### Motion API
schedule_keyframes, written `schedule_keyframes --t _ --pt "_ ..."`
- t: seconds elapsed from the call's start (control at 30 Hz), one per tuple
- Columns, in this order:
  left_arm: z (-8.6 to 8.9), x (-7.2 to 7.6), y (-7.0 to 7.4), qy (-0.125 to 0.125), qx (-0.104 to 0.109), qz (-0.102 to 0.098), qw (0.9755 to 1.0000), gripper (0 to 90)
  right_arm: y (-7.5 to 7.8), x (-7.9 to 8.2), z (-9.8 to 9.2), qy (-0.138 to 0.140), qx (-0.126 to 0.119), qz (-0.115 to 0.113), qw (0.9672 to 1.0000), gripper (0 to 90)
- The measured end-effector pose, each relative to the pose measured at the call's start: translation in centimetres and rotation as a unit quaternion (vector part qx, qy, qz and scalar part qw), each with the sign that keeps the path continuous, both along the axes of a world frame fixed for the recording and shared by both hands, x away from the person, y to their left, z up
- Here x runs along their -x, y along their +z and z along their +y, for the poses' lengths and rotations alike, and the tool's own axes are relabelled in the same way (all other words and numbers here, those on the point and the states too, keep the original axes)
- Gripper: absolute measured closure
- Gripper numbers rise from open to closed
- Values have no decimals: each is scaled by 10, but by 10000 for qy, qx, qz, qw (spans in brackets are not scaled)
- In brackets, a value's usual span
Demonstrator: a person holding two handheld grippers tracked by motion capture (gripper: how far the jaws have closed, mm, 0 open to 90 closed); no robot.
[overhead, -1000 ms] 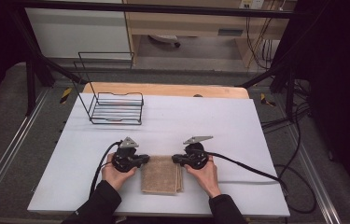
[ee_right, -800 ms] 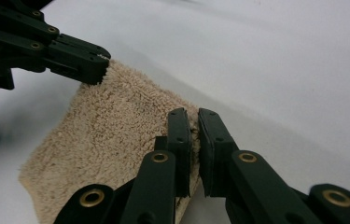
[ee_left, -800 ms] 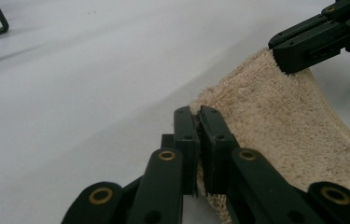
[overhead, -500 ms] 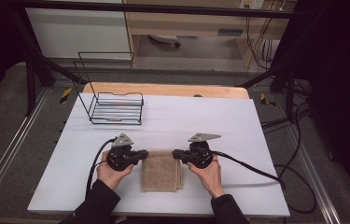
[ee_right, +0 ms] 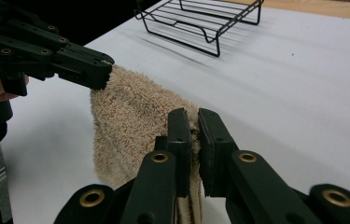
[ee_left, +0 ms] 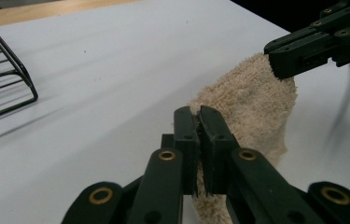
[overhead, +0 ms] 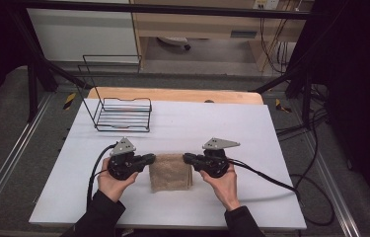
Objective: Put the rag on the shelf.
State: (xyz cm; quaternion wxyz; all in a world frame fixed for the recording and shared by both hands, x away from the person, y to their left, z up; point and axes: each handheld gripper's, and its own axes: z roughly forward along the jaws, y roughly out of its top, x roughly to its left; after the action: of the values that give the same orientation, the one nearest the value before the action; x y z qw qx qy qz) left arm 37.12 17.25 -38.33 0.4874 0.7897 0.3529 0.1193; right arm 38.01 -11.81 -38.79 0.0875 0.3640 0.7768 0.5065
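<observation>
A folded beige towel [overhead: 170, 173] lies near the white table's [overhead: 232, 123] front edge. The left gripper [overhead: 149, 158] and right gripper [overhead: 187, 158] each pinch a far corner, seemingly mid-lift; next likely needs raising both together.

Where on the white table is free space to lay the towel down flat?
The widest bare patch on the table lies right of the wire rack, beyond the right gripper. A narrower strip runs between rack and towel. It is crowded near the front edge, where the left gripper and both hands work.
</observation>
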Motion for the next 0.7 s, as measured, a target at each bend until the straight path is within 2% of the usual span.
schedule_keyframes --t 0.27,0.7 --pt "2 4 10 -10 35 -174 9998 861 10 5 2 -30 -79 -264 9996 841" --pt "14 2 20 115 92 -373 9992 860 23 9 13 -64 -156 -634 9978 841"
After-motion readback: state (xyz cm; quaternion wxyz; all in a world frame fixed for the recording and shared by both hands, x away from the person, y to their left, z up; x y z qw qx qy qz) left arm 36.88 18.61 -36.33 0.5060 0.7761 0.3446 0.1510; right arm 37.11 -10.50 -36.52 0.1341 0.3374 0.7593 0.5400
